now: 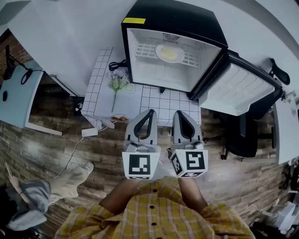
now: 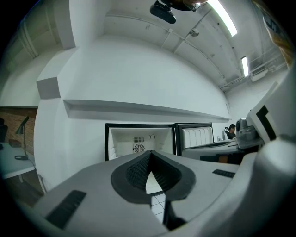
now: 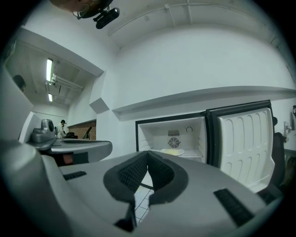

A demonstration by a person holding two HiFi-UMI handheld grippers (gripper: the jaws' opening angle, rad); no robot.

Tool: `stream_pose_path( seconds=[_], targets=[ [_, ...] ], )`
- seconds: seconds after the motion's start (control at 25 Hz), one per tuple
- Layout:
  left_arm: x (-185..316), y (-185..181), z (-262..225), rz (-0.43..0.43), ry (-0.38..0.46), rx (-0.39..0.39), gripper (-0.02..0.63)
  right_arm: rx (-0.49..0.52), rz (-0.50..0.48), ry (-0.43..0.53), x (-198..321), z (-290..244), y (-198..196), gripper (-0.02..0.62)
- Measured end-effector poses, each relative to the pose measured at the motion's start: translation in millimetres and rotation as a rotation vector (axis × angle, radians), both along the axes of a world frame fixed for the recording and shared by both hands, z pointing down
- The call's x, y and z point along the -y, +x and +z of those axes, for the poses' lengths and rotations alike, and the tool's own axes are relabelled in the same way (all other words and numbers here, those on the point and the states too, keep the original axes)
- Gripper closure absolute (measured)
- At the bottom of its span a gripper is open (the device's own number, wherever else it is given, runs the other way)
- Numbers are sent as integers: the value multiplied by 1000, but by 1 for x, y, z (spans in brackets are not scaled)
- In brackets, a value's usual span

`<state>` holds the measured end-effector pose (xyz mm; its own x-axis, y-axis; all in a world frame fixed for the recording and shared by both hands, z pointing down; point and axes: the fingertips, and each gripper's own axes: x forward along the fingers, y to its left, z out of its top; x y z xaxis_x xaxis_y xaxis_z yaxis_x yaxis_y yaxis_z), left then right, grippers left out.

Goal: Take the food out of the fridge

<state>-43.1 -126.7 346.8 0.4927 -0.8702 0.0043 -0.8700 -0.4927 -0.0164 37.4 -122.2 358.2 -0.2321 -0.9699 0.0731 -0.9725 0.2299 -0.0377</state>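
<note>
One black fridge (image 1: 187, 14) stands open on the floor, box-shaped, with a smooth white plastic inside. Its one door (image 1: 238, 88) is swung out to the right and has a ribbed white lining. Inside is one white wire shelf (image 1: 140, 50), and on it lies one round pale plate (image 1: 169, 52) with the yellow food (image 1: 170, 55) on it; the food is inside the fridge, well apart from both tools. In front of the fridge lies a white mat (image 1: 100, 84) with a grid of squares, and one green sprig (image 1: 117, 86) lies on it; the floor around is of wood planks. The left gripper (image 1: 150, 112) and the right gripper (image 1: 179, 113) are side by side, grey and rounded with dark ridged pads. Each carries one marker cube, two in all. Both are clenched, tips together with nothing between. Only the head view shows the mat and the sprig. The right gripper view shows the plate and a round fan grille (image 3: 174, 142) on the back wall. In the left gripper view the grille shows, but the jaws cover the shelf.
</note>
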Motion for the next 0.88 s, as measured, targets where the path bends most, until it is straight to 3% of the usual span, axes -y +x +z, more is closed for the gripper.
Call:
stream_pose_path(
  seconds=[0.88],
  targets=[
    [114, 40, -2, -50, -12, 32, 598, 22, -56, -15, 116, 2, 32, 588]
  ],
)
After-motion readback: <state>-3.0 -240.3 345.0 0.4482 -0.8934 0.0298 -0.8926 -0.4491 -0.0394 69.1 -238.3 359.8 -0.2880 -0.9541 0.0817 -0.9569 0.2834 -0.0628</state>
